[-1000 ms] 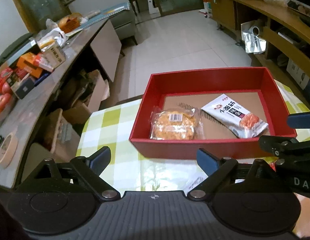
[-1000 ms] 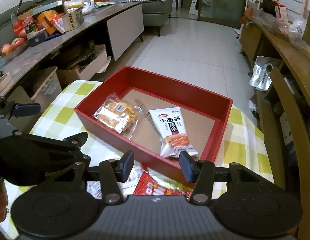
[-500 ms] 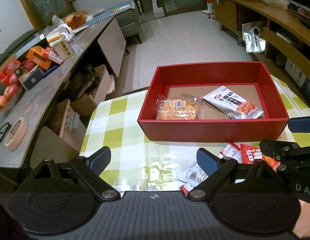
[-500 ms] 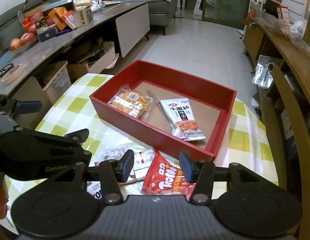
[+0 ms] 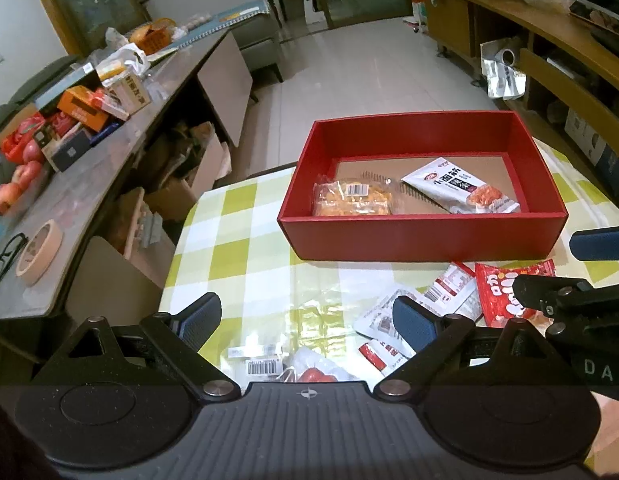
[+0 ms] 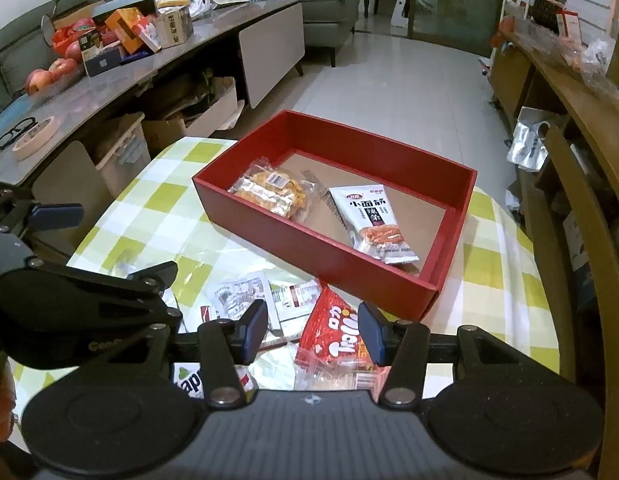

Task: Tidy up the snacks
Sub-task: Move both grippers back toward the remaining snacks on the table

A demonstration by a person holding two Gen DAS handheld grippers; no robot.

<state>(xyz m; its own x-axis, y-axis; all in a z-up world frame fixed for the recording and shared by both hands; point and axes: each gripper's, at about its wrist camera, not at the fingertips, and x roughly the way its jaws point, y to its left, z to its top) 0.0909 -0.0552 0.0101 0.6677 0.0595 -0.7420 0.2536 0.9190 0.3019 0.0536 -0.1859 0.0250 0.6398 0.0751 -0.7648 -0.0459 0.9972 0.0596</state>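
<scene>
Snacks lie in two groups on the checked table [image 6: 505, 304]: two packets are already inside the red box [image 6: 321, 240], a clear cracker pack [image 6: 269, 194] at its left end and a white noodle-snack packet [image 6: 375, 220] toward its right end, while several loose packets are spread near the front edge of the table, before the box. The right gripper [image 6: 313, 332] hangs over a red packet [image 6: 333, 328] with its fingers half open and nothing between them. The left gripper [image 5: 305, 318] is wide open and empty above a few white sachets [image 5: 389, 320].

The step in hand seems to be the pick of the red packet. To do it well, I would lower the right gripper until one finger is on each side of a raised fold, then close gently, because the thin film can slip and the sachets just beside it may come along. The free floor at the back of the box looks a good place for it.
</scene>
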